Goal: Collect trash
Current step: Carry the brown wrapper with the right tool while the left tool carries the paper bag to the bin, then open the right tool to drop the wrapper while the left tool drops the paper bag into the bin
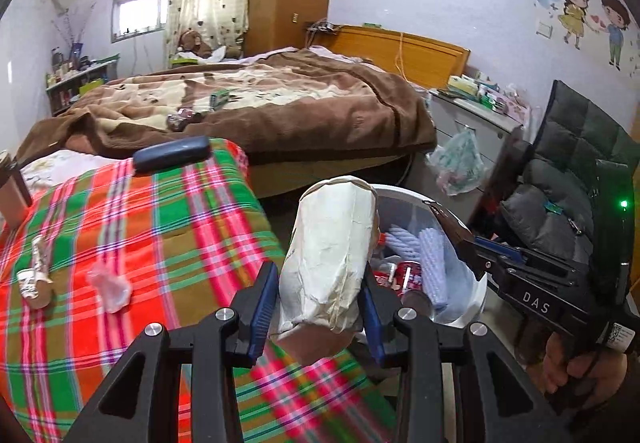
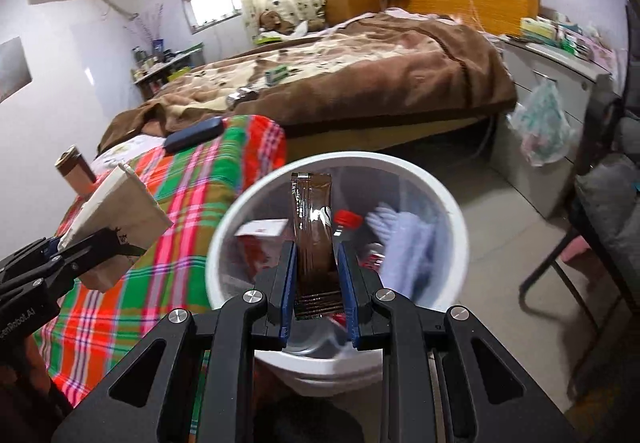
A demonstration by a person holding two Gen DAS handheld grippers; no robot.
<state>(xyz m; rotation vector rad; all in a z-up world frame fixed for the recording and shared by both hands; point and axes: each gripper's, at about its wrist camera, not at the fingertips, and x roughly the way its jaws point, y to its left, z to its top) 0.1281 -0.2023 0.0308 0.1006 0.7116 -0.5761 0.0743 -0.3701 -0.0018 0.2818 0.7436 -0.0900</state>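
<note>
My left gripper (image 1: 318, 281) is shut on a crushed white paper cup (image 1: 332, 243), held over the edge of the plaid cloth (image 1: 160, 227), just left of the white bin (image 1: 404, 193). My right gripper (image 2: 316, 249) is shut on a brown sachet (image 2: 312, 219) that stands upright above the open bin (image 2: 440, 195). Inside the bin lie a pale blue cloth (image 2: 404, 239), a red-capped bottle (image 2: 346, 221) and red wrappers. In the left wrist view the right gripper (image 1: 452, 227) reaches over the bin's rim. The right wrist view has the left gripper (image 2: 100, 243) with its cup (image 2: 120, 211) at the left.
A crumpled paper cup (image 1: 34, 279), a clear plastic wrapper (image 1: 108, 285) and a dark blue case (image 1: 172, 154) lie on the plaid cloth. A bed with a brown blanket (image 1: 280, 103) stands behind. At the right are a dark chair (image 1: 560, 195) and a hanging plastic bag (image 1: 460, 163).
</note>
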